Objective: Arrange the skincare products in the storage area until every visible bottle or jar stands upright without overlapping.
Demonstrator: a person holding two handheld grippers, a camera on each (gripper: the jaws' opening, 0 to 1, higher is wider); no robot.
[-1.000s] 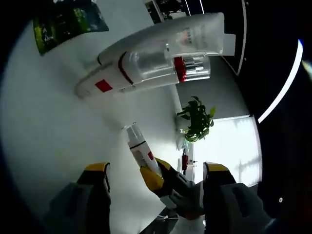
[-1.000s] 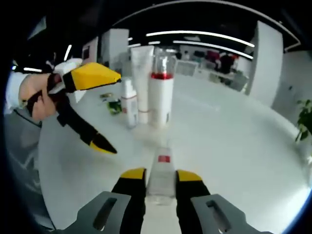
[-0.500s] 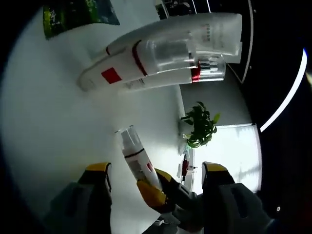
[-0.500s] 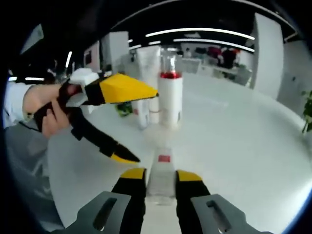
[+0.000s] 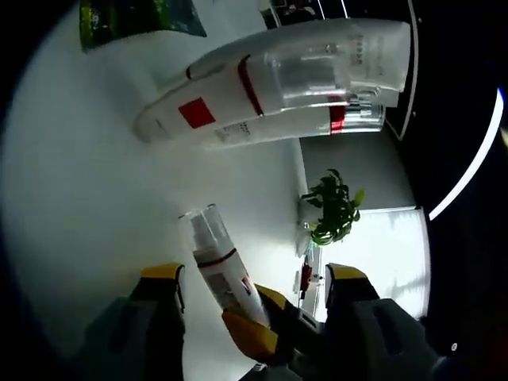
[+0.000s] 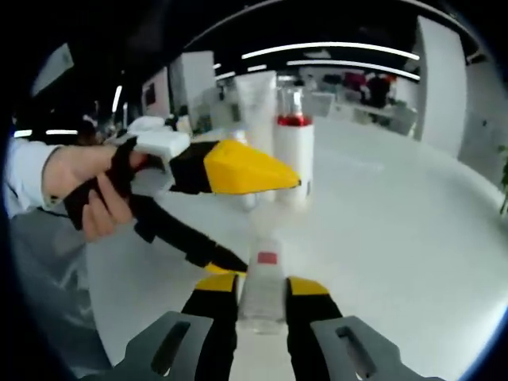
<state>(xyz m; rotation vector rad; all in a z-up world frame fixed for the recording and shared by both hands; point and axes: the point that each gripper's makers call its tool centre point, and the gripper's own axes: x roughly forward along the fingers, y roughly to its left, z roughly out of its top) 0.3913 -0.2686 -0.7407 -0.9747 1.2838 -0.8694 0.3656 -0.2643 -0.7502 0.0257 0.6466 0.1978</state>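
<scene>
A small white bottle (image 6: 264,266) with a red square label and a clear cap lies along my right gripper (image 6: 263,284), which is shut on it low over the white table (image 6: 397,238). In the left gripper view the same bottle (image 5: 216,270) sits in the gap of my open left gripper (image 5: 254,272), touching neither jaw, with the right gripper (image 5: 262,317) holding its base. From the left, the left gripper (image 6: 270,226) reaches in, held by a hand (image 6: 87,186). Behind stand a white bottle with a red band (image 6: 294,151) and a tall white tube (image 6: 258,103).
The standing group in the left gripper view reads as a red-labelled bottle (image 5: 230,99), a red-capped bottle (image 5: 317,123) and the tube (image 5: 349,48). A green packet (image 5: 135,16) lies on the table beyond them. A potted plant (image 5: 333,210) stands far off.
The left gripper has come in closer, and its jaws now stand on either side of the small bottle. The right gripper keeps its hold on that bottle.
</scene>
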